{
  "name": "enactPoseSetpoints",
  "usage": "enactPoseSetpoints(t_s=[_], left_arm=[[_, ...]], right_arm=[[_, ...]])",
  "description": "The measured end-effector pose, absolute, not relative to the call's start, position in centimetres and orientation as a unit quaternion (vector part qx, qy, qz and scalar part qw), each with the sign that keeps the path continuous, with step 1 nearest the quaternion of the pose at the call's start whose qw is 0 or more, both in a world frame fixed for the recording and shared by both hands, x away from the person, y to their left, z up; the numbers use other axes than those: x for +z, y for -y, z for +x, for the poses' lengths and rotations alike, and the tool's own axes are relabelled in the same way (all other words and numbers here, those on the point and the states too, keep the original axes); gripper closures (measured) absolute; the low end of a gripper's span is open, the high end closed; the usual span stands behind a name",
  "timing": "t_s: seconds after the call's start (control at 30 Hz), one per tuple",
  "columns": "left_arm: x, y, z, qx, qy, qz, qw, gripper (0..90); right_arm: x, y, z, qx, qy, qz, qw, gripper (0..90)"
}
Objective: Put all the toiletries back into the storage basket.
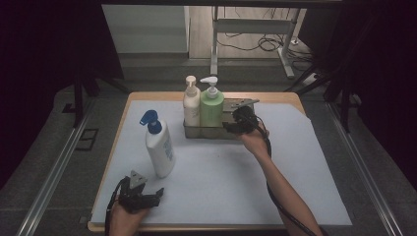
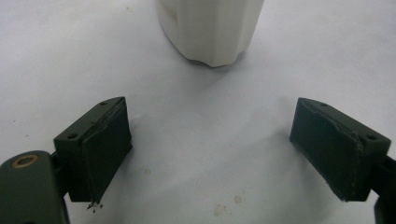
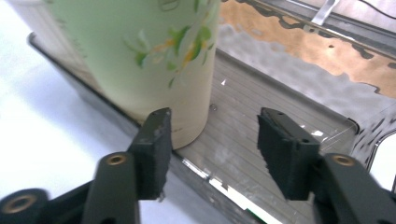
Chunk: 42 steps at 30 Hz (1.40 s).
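Note:
A clear tray (image 1: pixel 196 132) at the back of the table holds a cream pump bottle (image 1: pixel 191 105) and a green pump bottle (image 1: pixel 212 109), both upright. My right gripper (image 1: pixel 231 125) hovers at the tray's right part, just right of the green bottle. In the right gripper view its jaws (image 3: pixel 212 135) stand open over the tray's front rim (image 3: pixel 224 186), with the green bottle (image 3: pixel 140 56) behind the left jaw and nothing gripped. A white bottle with a blue pump (image 1: pixel 160 147) stands at front left. My left gripper (image 1: pixel 147 189) rests open before its base (image 2: pixel 210 28), jaws (image 2: pixel 212 144) wide apart.
A white sheet (image 1: pixel 221 177) covers the wooden table. The tray's right half (image 3: pixel 280 107) is bare floor. Cables trail from both grippers along the forearms. Beyond the table's far edge stand a desk frame and loose cables on the floor.

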State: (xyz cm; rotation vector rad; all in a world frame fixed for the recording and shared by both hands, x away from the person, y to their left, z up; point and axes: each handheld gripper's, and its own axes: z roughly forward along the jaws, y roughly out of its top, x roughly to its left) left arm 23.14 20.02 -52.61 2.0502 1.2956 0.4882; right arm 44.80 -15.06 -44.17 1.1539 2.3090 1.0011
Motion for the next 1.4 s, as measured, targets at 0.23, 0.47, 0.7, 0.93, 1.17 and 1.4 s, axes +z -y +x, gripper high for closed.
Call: enactPoseSetpoints(t_s=[0.23,0.47,0.7,0.93,1.17,1.4], left_arm=[[-52.6,-20.0,23.1,0.187,-0.495,0.783,0.328,12.1],[-52.6,-20.0,23.1,0.186,-0.495,0.783,0.328,12.1],[-52.6,-20.0,23.1,0.186,-0.495,0.783,0.328,12.1],[-52.6,-20.0,23.1,0.186,-0.495,0.783,0.328,12.1],[-52.6,-20.0,23.1,0.186,-0.495,0.783,0.328,12.1],[-52.6,-20.0,23.1,0.186,-0.495,0.783,0.328,12.1]], right_arm=[[-43.5,15.8,43.6,0.372,-0.819,0.398,0.183,32.3],[-43.0,16.2,42.4,0.375,-0.828,0.375,0.182,26.0],[-43.0,16.7,41.0,0.371,-0.839,0.359,0.176,22.7],[-43.1,17.5,39.7,0.366,-0.844,0.351,0.174,16.4],[-42.9,18.6,38.1,0.368,-0.848,0.34,0.174,14.5],[-42.8,19.9,36.5,0.355,-0.859,0.328,0.17,12.7]])
